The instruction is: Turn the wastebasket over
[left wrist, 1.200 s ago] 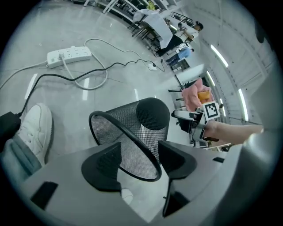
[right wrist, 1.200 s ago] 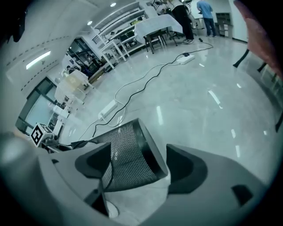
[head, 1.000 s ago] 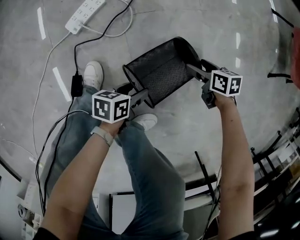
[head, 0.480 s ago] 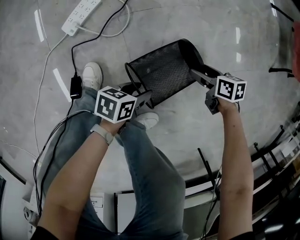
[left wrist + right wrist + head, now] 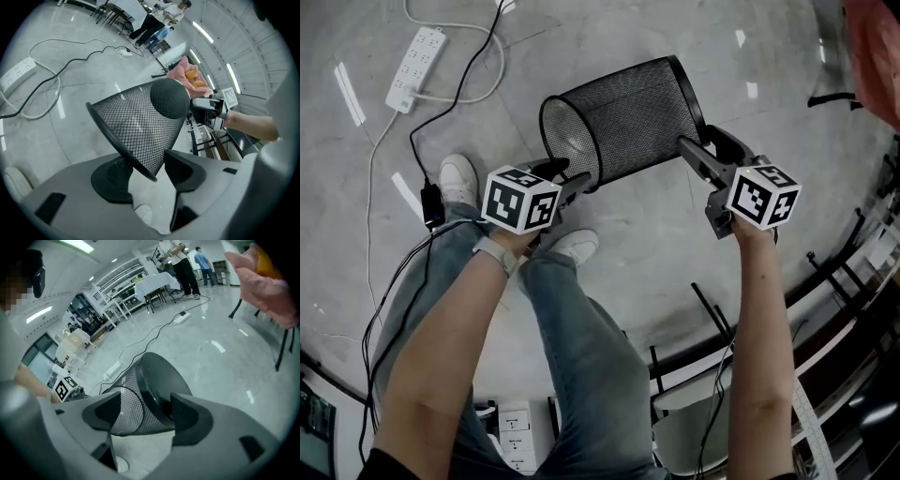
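Both grippers hold a black wire-mesh wastebasket (image 5: pixel 628 117) on its side above the grey floor, its open mouth toward the left and its solid base toward the right. My left gripper (image 5: pixel 567 178) is shut on the rim of the mouth. In the left gripper view the rim (image 5: pixel 123 147) runs between the two pads of the left gripper (image 5: pixel 147 171). My right gripper (image 5: pixel 698 141) is shut on the base end. In the right gripper view the right gripper (image 5: pixel 145 420) has one pad on the mesh wall (image 5: pixel 131 404) and one on the base disc (image 5: pixel 157 380). Both pairs of jaws have just been closing on the basket.
A white power strip (image 5: pixel 414 67) and black cables (image 5: pixel 431 202) lie on the floor at the left. The person's white shoes (image 5: pixel 457 178) and jeans-clad legs are under the left gripper. Black frames and shelving (image 5: pixel 853 281) line the right edge. A pink cloth (image 5: pixel 874 42) hangs at top right.
The wastebasket has come up off the floor and tipped, so its mouth now shows as an open oval. Both grippers have moved up in the picture with it.
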`<state>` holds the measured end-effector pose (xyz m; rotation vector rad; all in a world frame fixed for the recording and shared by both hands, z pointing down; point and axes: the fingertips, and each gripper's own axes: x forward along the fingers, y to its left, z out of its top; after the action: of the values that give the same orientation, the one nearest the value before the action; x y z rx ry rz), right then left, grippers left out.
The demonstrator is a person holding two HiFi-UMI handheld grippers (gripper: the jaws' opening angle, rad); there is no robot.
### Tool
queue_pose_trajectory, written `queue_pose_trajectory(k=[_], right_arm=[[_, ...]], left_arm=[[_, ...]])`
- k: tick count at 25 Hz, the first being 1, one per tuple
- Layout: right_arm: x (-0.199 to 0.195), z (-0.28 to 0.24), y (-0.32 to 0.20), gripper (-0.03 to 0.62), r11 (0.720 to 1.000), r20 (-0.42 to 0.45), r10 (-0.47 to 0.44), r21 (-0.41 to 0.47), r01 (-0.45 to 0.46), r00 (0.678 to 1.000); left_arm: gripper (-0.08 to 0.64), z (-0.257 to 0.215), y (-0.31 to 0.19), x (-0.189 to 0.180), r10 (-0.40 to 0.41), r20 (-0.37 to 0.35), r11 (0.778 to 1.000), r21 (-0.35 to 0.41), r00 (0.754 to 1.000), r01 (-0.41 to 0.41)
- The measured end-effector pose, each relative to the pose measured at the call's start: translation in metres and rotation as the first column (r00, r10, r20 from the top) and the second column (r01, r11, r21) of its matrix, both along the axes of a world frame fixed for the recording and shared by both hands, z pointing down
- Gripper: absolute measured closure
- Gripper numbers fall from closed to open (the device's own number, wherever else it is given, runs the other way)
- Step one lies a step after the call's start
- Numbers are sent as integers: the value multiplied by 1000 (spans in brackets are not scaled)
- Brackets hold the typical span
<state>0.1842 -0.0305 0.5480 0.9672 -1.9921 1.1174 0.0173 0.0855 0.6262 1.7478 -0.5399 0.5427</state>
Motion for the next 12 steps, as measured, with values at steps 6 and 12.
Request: queue_pose_trajectory(k=[6, 12], right_arm=[[-11, -14, 9, 308, 990, -138, -88, 99, 102, 987], [-49, -22, 42, 313, 951, -313, -218, 145, 273, 924]], left_arm=[[348, 9, 6, -5, 21, -57, 999, -27, 998, -22], [340, 23, 32, -33, 32, -57, 985, -166, 998, -41]])
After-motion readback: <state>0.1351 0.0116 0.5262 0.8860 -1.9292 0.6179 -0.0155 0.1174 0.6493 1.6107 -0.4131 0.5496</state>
